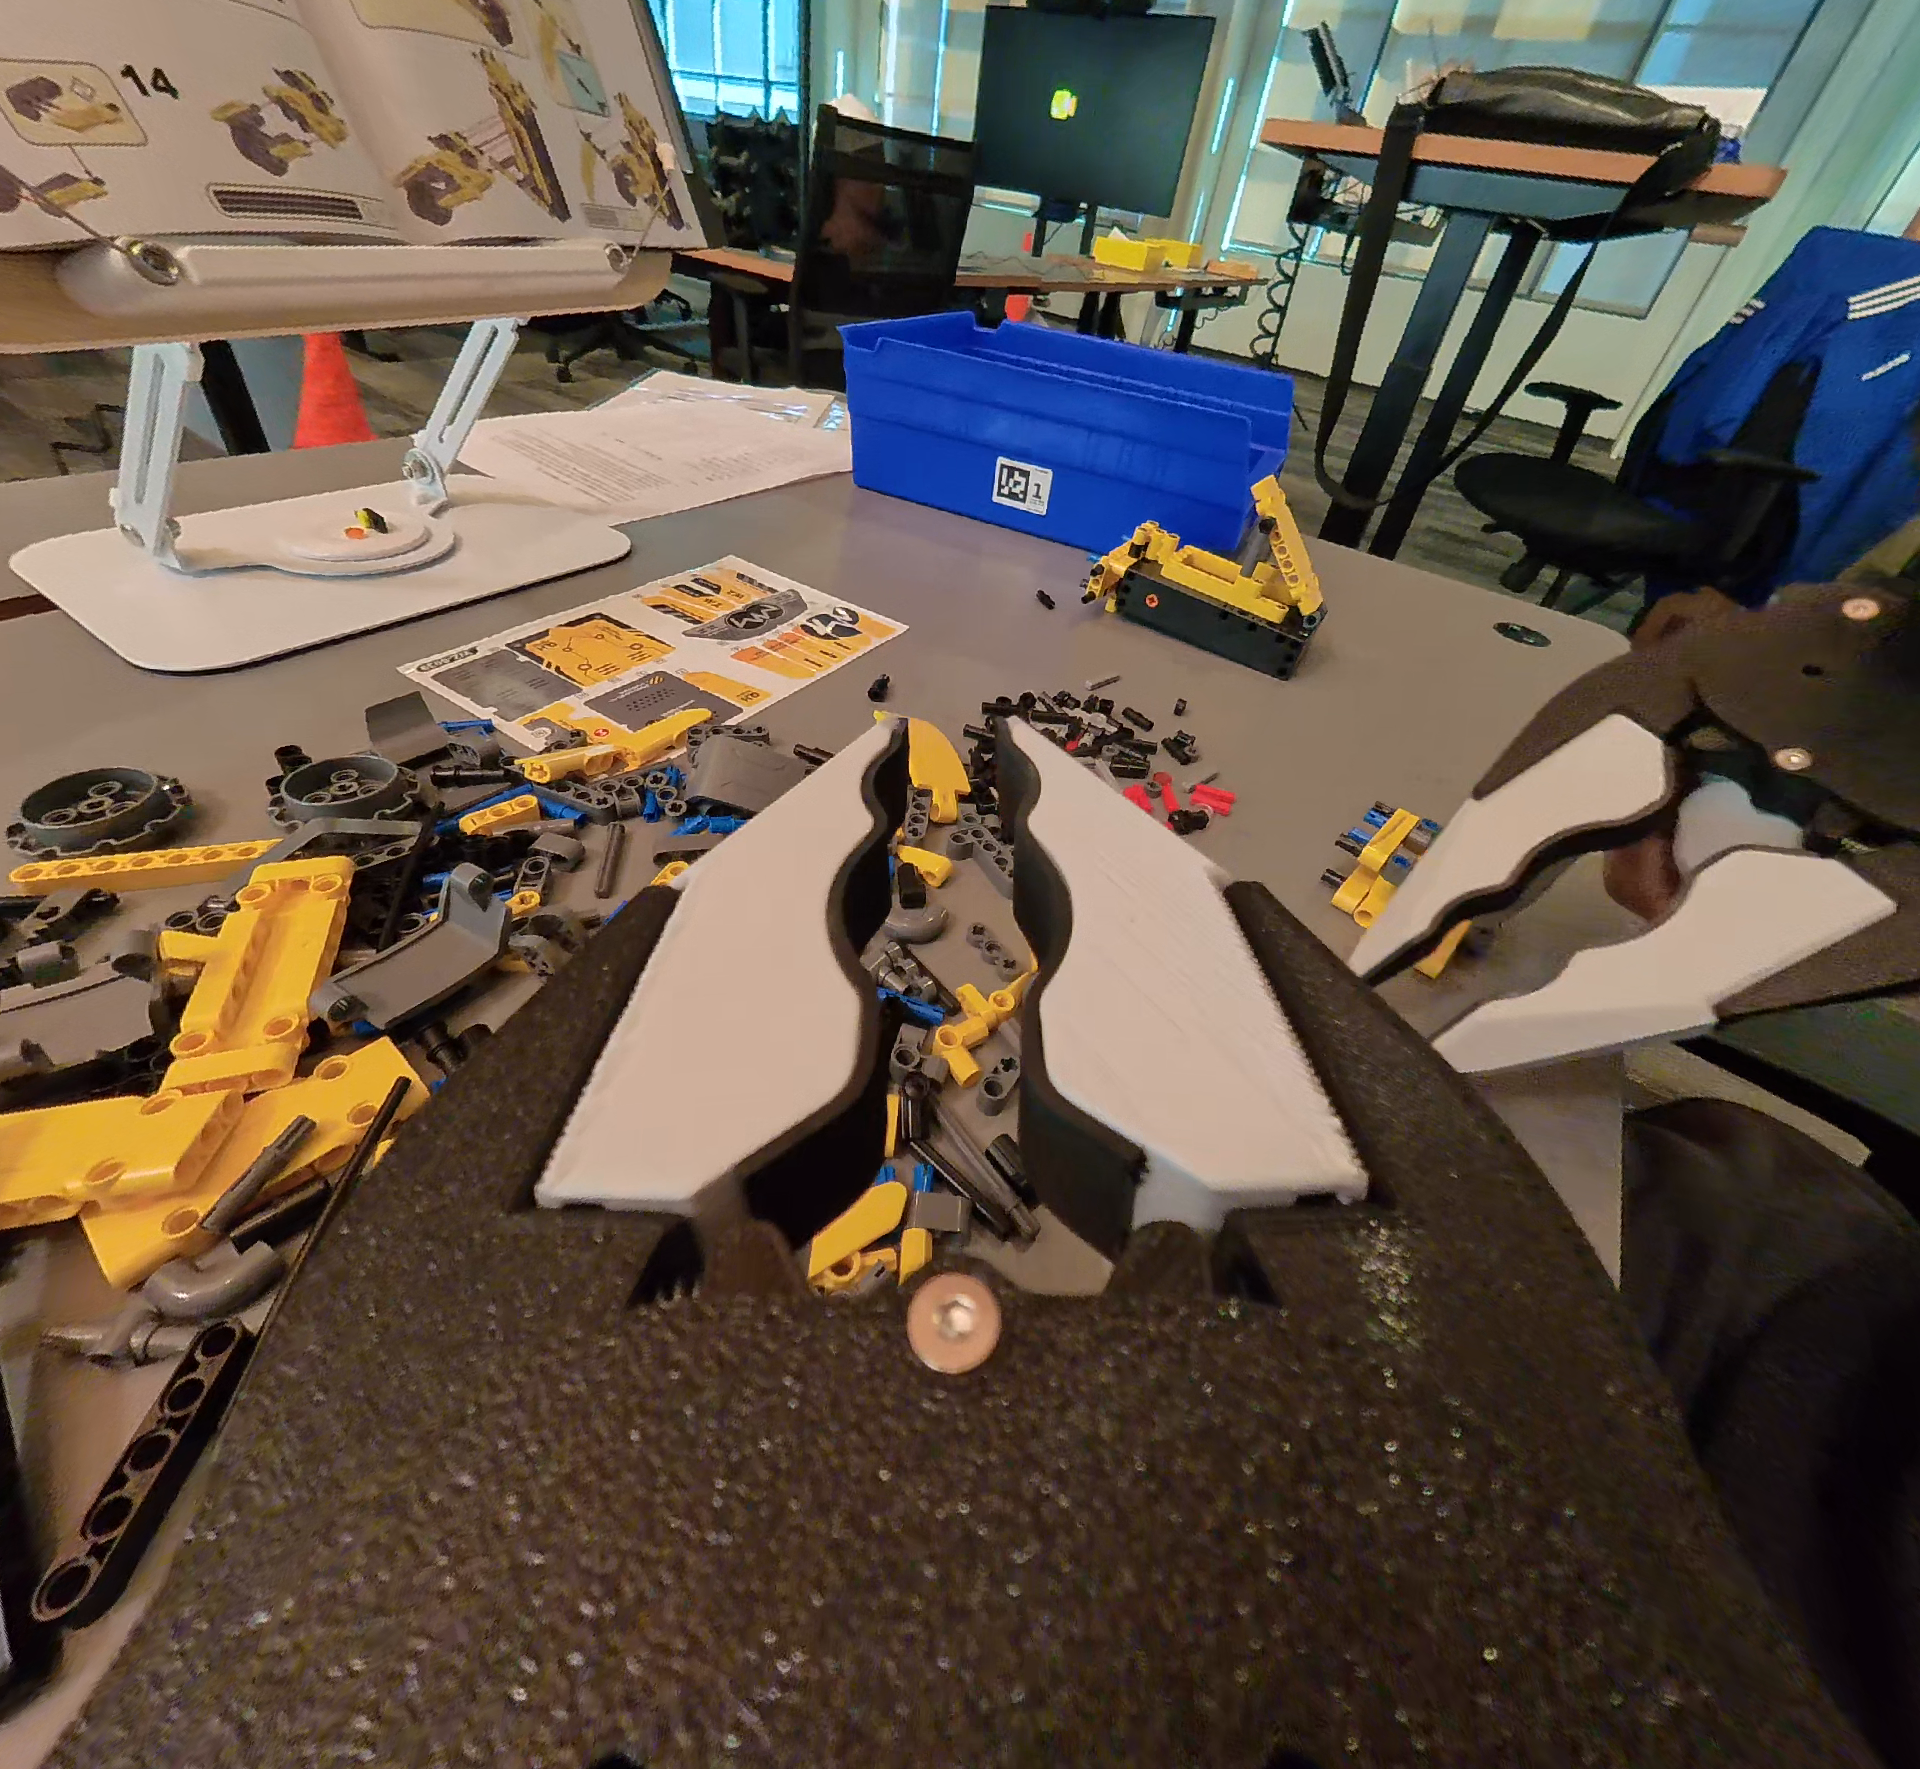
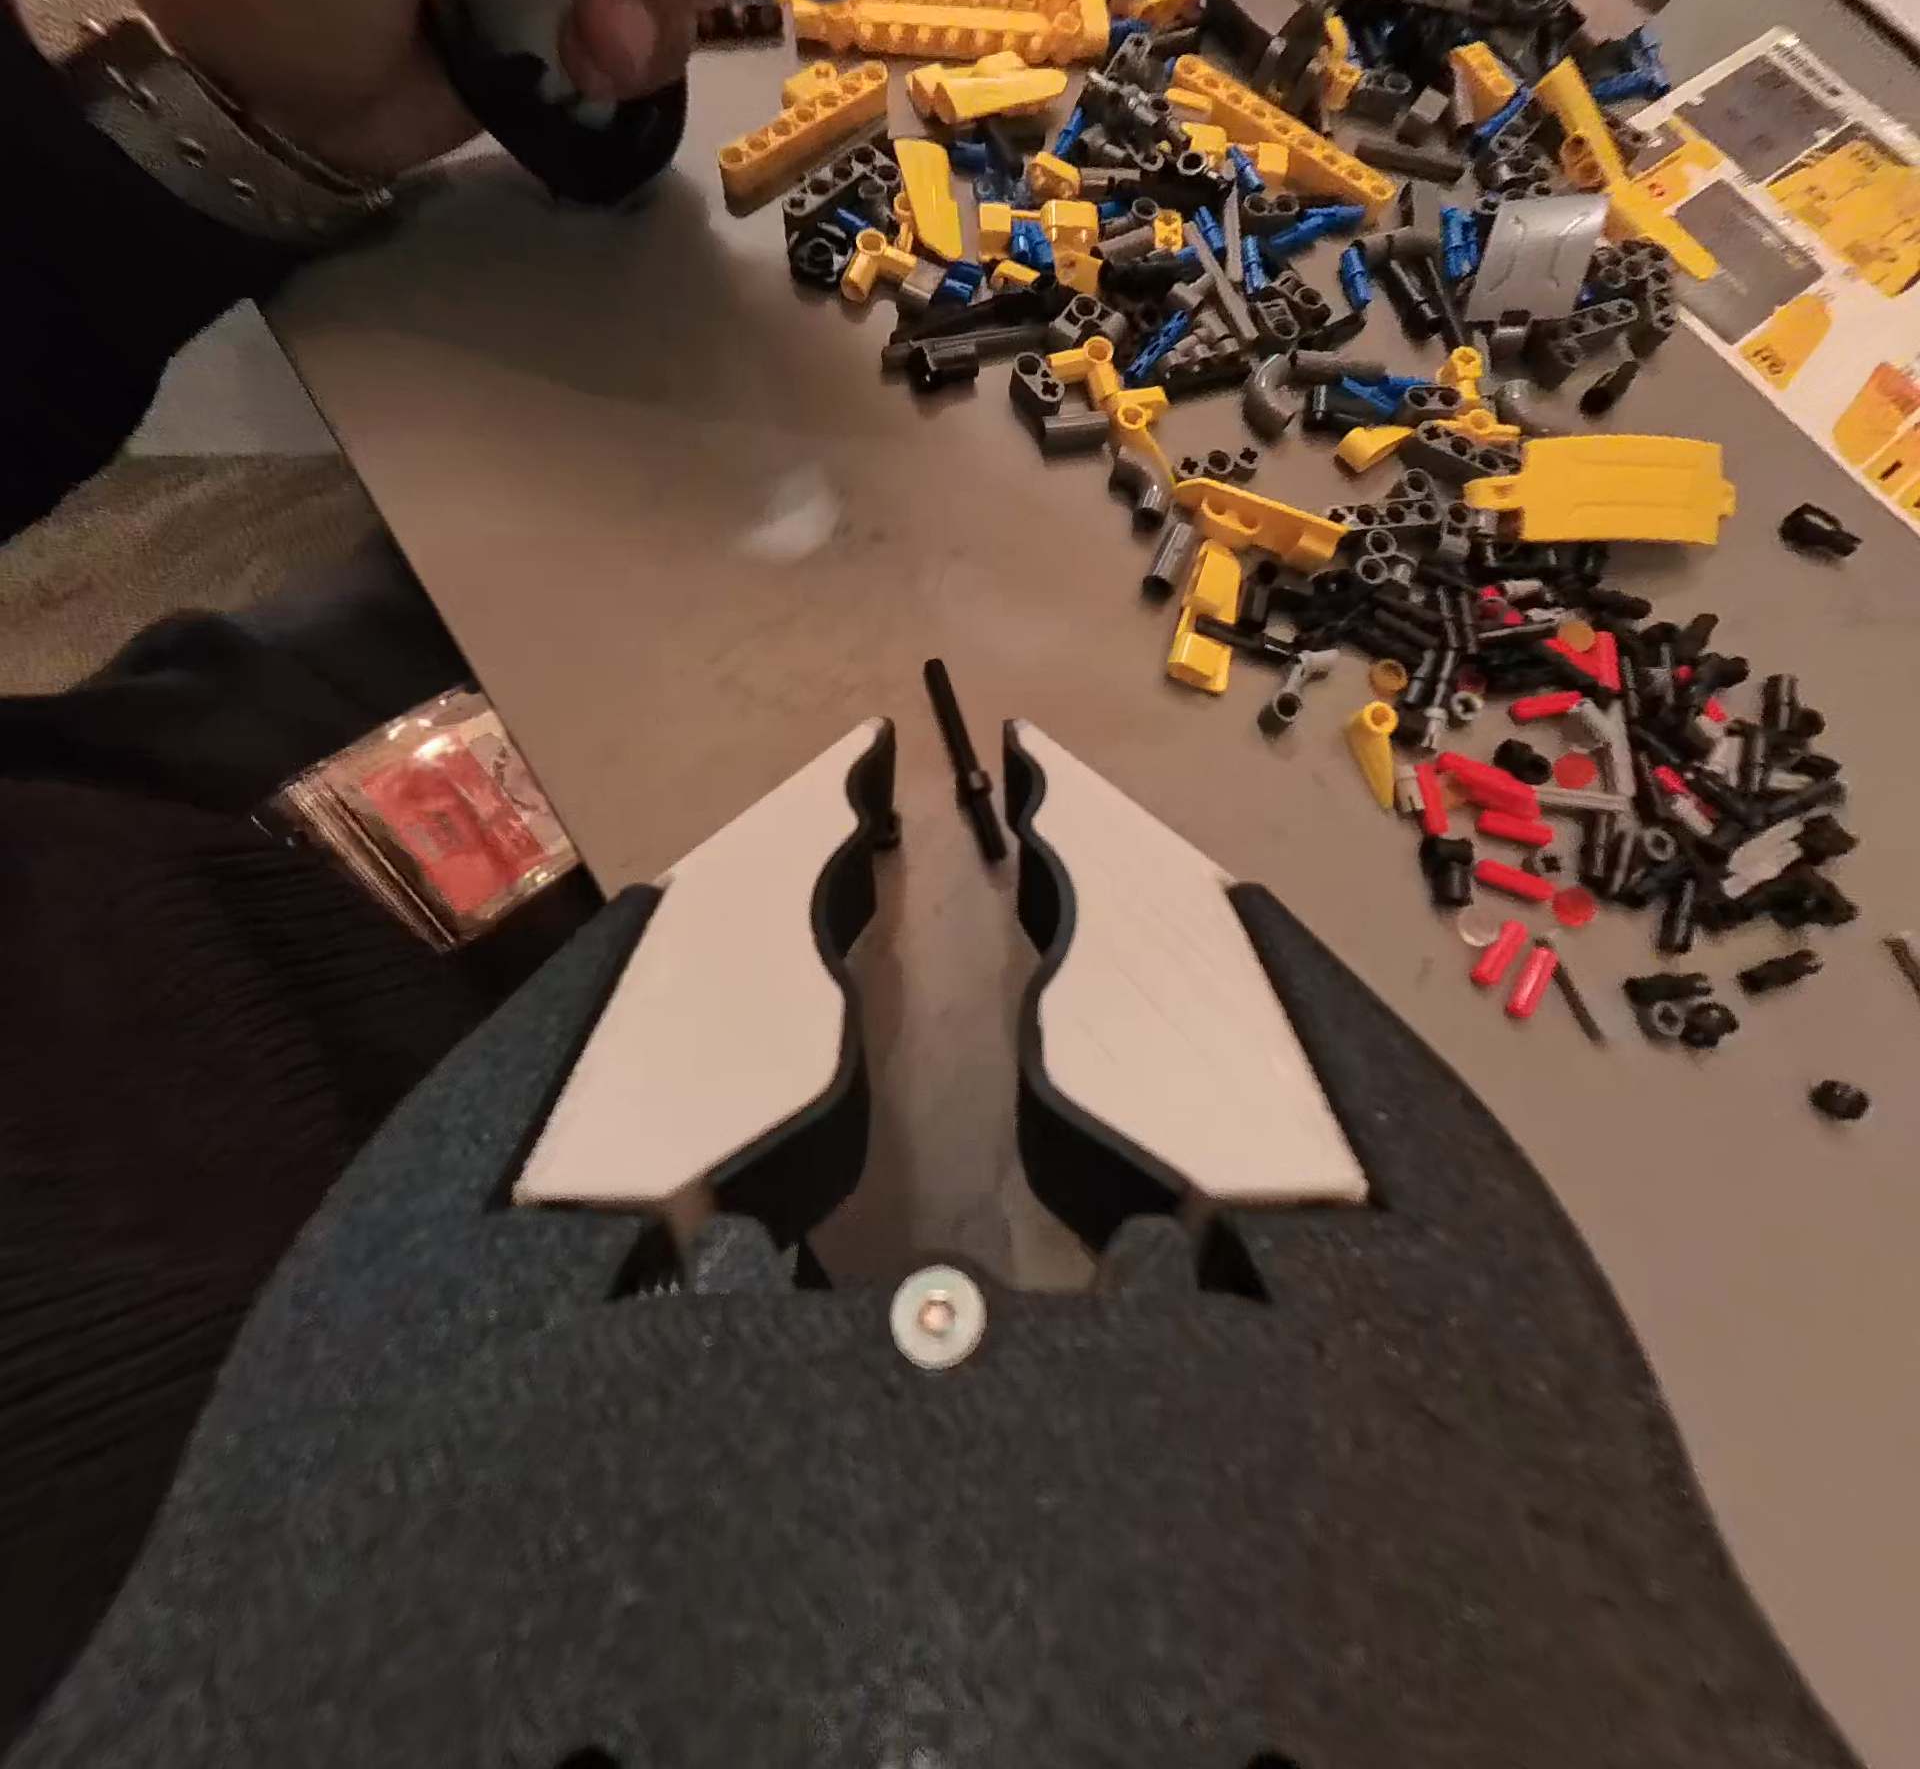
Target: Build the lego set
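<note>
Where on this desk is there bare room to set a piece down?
Bare desk lies between the near edge and the parts heap, around the lone black pin by the right gripper. More lies right of the yellow model. Crowded: the heap under the left gripper.

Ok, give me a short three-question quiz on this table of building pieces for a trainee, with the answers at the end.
1. True or false: the right hand-held gripper is shut on the black rod.
2. What colour is the bin behind the half-built yellow model?
3. The left hand-held gripper hangs over: A) the loose pieces, B) the sticker sheet, C) the bin.

Key: 1 false, it is open with the rod lying on the table between its tips; 2 blue; 3 A.
</note>
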The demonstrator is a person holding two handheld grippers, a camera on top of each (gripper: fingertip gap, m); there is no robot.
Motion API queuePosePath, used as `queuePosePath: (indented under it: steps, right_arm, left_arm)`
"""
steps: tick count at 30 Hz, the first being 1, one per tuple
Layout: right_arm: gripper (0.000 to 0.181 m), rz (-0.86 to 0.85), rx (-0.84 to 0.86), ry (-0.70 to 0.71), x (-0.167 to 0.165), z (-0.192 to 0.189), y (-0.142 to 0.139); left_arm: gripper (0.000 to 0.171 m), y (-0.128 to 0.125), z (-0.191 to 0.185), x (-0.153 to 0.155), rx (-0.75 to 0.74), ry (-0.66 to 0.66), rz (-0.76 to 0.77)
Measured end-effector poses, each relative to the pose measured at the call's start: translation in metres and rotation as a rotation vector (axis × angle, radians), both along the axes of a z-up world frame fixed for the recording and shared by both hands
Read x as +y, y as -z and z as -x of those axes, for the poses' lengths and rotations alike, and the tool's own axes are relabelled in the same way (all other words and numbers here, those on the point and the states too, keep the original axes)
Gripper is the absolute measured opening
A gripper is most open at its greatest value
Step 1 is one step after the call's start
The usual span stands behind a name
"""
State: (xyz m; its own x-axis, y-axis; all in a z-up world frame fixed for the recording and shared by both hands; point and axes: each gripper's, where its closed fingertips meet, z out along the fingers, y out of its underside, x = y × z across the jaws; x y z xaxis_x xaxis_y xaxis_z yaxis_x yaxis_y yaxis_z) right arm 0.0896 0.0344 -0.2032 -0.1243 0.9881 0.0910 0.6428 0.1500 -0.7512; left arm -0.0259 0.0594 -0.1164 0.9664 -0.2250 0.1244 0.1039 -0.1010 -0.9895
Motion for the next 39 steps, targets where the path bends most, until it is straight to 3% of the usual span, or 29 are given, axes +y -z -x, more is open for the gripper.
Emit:
queuePosePath:
  steps: [4,10,17,19,21,25,27,29,34,39]
  right_arm:
    - [0.002,-0.009,-0.106,-0.071,-0.004,0.007,0.004]
    - [0.009,-0.100,-0.225,-0.108,0.002,0.014,0.019]
    - [0.004,-0.028,-0.244,-0.124,0.002,0.017,0.020]
    - [0.004,0.021,-0.153,-0.114,0.002,0.023,0.006]
    - [0.004,0.149,0.012,-0.116,-0.001,0.030,-0.025]
    - [0.003,0.579,0.373,-0.172,-0.004,0.023,-0.104]
    - [0.003,0.756,0.495,-0.181,0.005,0.012,-0.130]
    - [0.003,0.801,0.567,-0.168,0.014,0.004,-0.140]
    - [0.003,0.741,0.687,-0.164,0.017,-0.007,-0.155]
    - [0.004,0.714,0.660,-0.149,0.011,-0.002,-0.144]
  left_arm:
    - [0.016,-0.001,0.001,0.000,-0.005,-0.001,-0.002]
    - [0.016,-0.003,0.001,-0.001,-0.016,0.001,-0.011]
    - [0.016,-0.004,0.002,-0.002,-0.016,0.002,-0.017]
    - [0.016,-0.005,0.000,-0.003,-0.016,0.011,-0.023]
    - [0.016,-0.008,-0.007,-0.005,-0.015,0.054,-0.043]
    - [0.016,-0.010,-0.040,-0.011,-0.006,0.219,-0.056]
    - [0.016,-0.012,-0.058,-0.012,-0.015,0.273,-0.057]
    - [0.016,-0.013,-0.075,-0.010,-0.042,0.275,-0.063]
    - [0.017,-0.022,-0.143,-0.015,-0.177,0.494,-0.061]
    - [0.019,-0.037,-0.153,-0.017,-0.315,0.525,-0.111]
